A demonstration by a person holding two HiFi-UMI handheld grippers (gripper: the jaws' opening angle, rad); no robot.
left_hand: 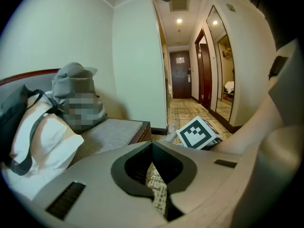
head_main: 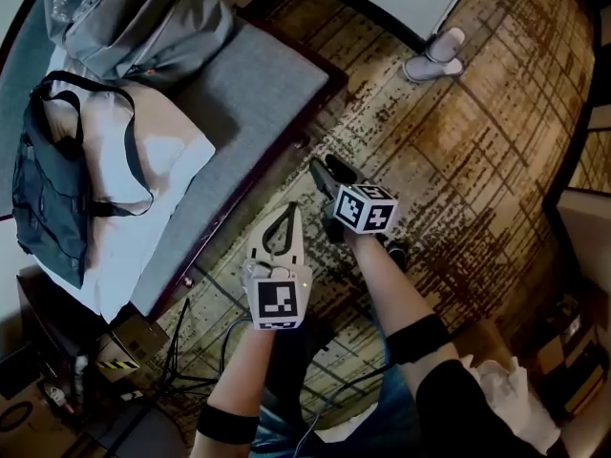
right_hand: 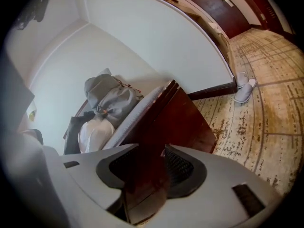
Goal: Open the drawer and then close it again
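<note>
The left gripper (head_main: pixel 288 208) hangs over the patterned carpet (head_main: pixel 458 160), just off the long dark edge of a wooden bench with a grey cushion (head_main: pixel 253 79). In its own view its jaws (left_hand: pixel 153 148) are pressed together at the tips with nothing between them. Only carpet shows through the slit behind them.

The right gripper (head_main: pixel 329 168) is beside it, nearer the bench's corner, and its marker cube (head_main: pixel 366 208) faces up. Its jaws (right_hand: pixel 151 148) stand wide apart and clasp nothing. The bench's dark wooden side (right_hand: pixel 183 120) fills the gap beyond them.

No view lets me make out a drawer front, so I cannot tell where the drawer sits.

A grey backpack (head_main: pixel 138 17) lies at the bench's far end. Next to it are a white pillow (head_main: pixel 167 151) and a dark tote bag (head_main: pixel 48 194). A pair of slippers (head_main: pixel 434 55) rests on the carpet by the wall.
</note>
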